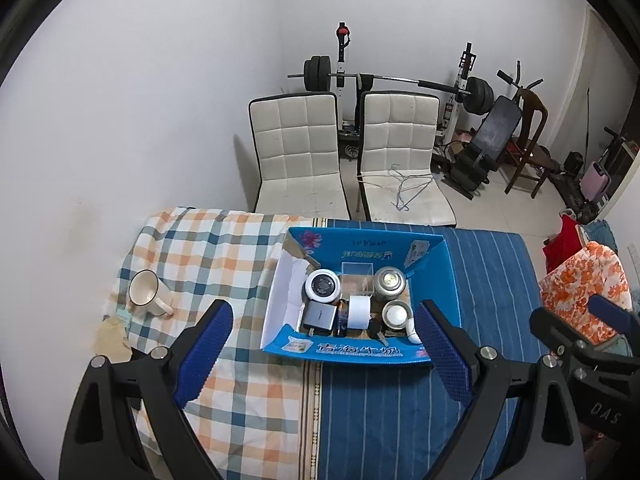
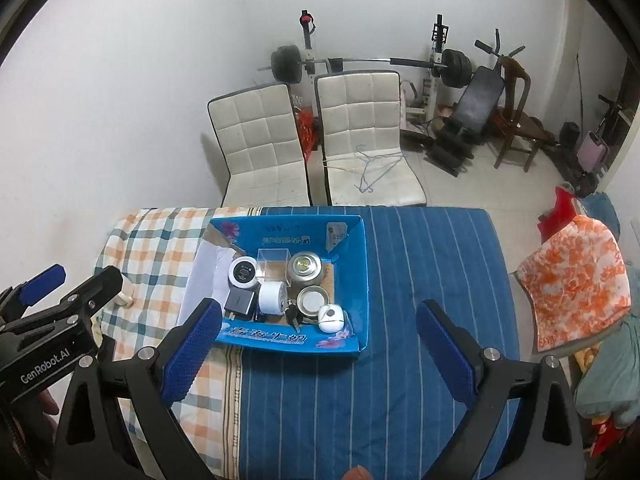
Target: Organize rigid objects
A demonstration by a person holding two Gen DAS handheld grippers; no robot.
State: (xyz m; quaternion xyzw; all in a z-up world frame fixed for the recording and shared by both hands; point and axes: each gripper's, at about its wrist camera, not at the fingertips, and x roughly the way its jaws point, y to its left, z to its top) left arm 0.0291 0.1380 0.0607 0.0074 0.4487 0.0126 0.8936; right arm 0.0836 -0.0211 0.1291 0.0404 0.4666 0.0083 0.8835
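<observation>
A blue cardboard box sits on the cloth-covered table. It holds a white round device, a clear plastic cube, two metal tins, a grey charger, a white tape roll, a black key and a small white gadget. A cream mug stands on the checked cloth to the box's left. My left gripper is open and empty, above the box's near edge. My right gripper is open and empty, near the box's front right.
Two white padded chairs stand behind the table, with wire hangers on the right one. Gym equipment fills the back corner. An orange flowered cloth lies to the right. The blue striped cloth covers the table's right half.
</observation>
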